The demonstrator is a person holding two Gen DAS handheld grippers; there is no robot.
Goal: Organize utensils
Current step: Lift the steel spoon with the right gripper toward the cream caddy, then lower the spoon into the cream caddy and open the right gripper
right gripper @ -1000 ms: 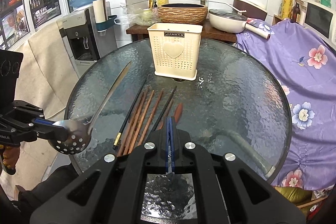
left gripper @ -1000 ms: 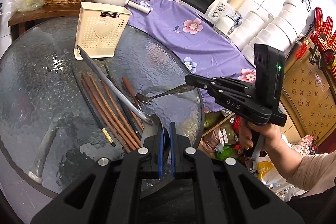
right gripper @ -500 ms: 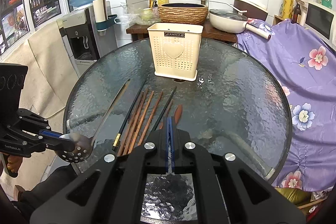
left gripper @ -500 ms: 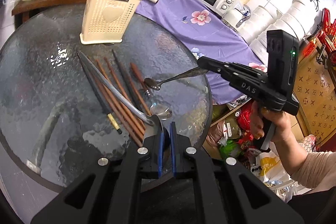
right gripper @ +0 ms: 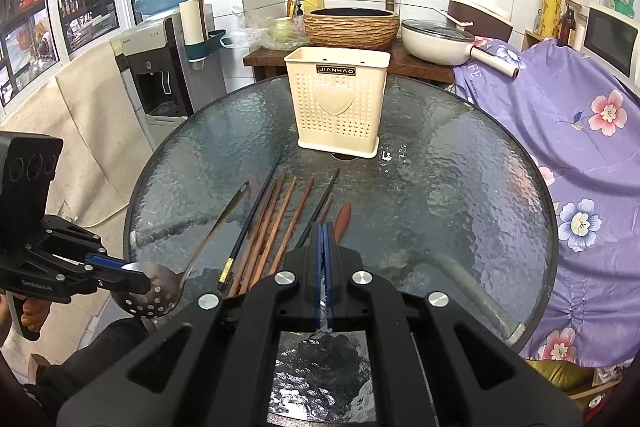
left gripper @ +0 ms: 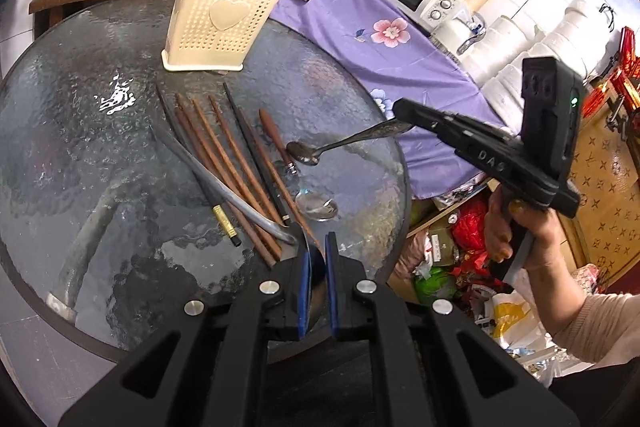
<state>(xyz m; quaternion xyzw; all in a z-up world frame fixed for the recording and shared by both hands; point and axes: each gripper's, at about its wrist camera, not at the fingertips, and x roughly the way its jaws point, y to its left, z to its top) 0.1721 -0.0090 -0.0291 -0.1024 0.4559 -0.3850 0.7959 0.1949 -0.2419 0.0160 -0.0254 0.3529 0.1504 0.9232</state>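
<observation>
I have a perforated skimmer (right gripper: 154,293) pinched by its bowl in my left gripper (left gripper: 315,251), jaws nearly shut on the metal; its long handle slants out over the near left part of the round glass bench (right gripper: 460,163), tip pointing toward the far side. My right gripper (right gripper: 323,229) is clamped tight on the handle of a small metal spoon (left gripper: 310,155), which hangs above the glass with its bowl down near the chopsticks (right gripper: 276,223). Those lie in a loose row on the bench, brown ones and darker ones, ends pointing toward the cream utensil holder (right gripper: 338,105). The holder stands upright farther back, near the middle of the bench. A wooden-handled spoon (left gripper: 276,137) lies just right of the chopsticks. Beyond the bench's right edge a purple flowered cloth (right gripper: 580,131) drapes over something.
</observation>
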